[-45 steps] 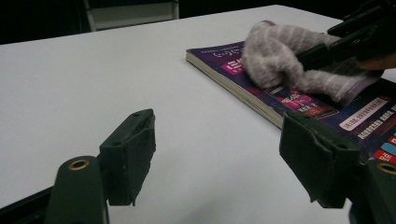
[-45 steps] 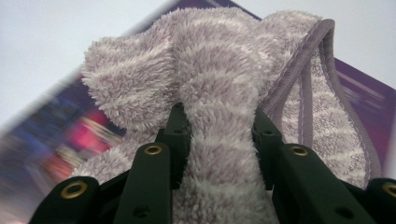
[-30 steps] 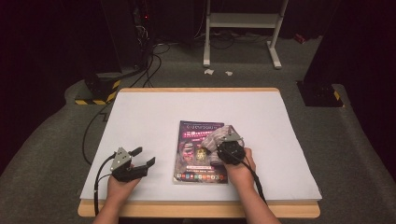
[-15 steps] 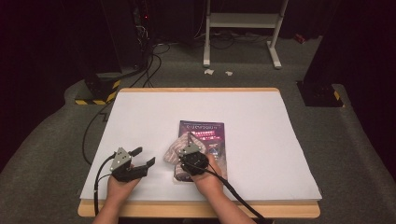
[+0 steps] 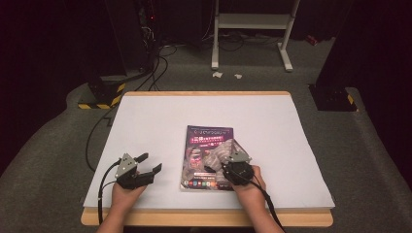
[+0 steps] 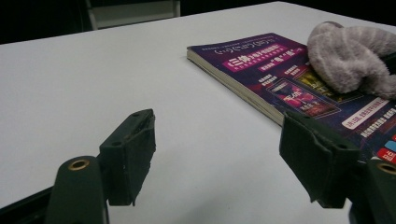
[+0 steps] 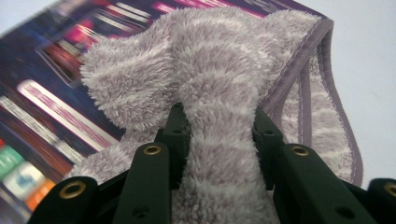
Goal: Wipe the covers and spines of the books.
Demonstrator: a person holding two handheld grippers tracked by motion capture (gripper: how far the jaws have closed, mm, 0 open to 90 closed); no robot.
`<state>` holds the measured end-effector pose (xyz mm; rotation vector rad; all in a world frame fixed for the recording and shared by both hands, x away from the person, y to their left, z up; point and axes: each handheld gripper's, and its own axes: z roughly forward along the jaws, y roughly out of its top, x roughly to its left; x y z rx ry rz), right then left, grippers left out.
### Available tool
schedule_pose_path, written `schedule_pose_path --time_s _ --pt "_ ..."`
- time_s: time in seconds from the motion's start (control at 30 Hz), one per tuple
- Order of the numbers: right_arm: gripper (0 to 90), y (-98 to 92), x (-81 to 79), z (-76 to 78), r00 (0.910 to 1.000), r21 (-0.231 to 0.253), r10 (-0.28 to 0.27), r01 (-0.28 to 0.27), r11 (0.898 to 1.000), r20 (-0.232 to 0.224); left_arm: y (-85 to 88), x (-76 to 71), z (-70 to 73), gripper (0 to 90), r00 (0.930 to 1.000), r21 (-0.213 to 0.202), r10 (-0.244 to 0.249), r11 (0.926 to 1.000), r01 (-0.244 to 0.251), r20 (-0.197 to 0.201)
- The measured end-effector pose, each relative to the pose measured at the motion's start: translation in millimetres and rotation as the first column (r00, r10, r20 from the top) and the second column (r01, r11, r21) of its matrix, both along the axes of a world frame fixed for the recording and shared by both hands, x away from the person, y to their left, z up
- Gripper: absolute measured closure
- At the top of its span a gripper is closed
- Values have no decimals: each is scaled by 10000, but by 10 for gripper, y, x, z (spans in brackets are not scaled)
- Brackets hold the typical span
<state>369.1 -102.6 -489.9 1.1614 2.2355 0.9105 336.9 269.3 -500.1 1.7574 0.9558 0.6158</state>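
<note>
The right gripper [image 5: 226, 164] pinches a bunched grey cloth [image 7: 219, 93] on the purple book [image 5: 206, 158], while the left gripper [image 5: 149, 164] rests spread, well left.

The book [image 6: 289, 79] lying on the white table [image 5: 145, 121] carries the only print here, and it is hard to make out; a pink band on its purple cover holds large white Chinese characters, of which "三体" seems to open the line; the smaller white captions beneath are too fine to read.
</note>
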Motion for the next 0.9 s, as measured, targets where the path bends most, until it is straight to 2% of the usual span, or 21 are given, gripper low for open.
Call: schedule_pose_path --time_s 0.13,0.23,0.4,0.53,0.63,0.77,0.9 --pt "666 -5 -53 5 10000 -182 -74 75 9998 42 -3 -2 0 272 10000 12 14 10000 -14 6" --pt "666 138 -73 -1 9998 -214 198 -196 9996 70 -3 -3 -1 272 10000 23 -2 10000 2 20" --pt "666 543 -113 -10 9942 -135 1072 -1072 9942 36 4 0 1 272 10000 -15 -41 10000 41 8" --pt "666 898 -156 -13 9831 -118 1832 -1831 9830 51 7 -2 2 271 10000 8 -63 10000 63 28" --pt "665 1076 -183 -11 9752 -173 2214 -2212 9751 77 9 -3 2 271 10000 -3 -71 10000 71 26" --pt "663 1058 -174 -16 9748 22 2229 -2229 9748 7 10 -3 2 271 10000 -9 -75 10000 75 30" --pt "663 863 -176 -14 9820 2 1889 -1889 9820 -15 5 -3 1 271 10000 -14 -54 10000 54 21"
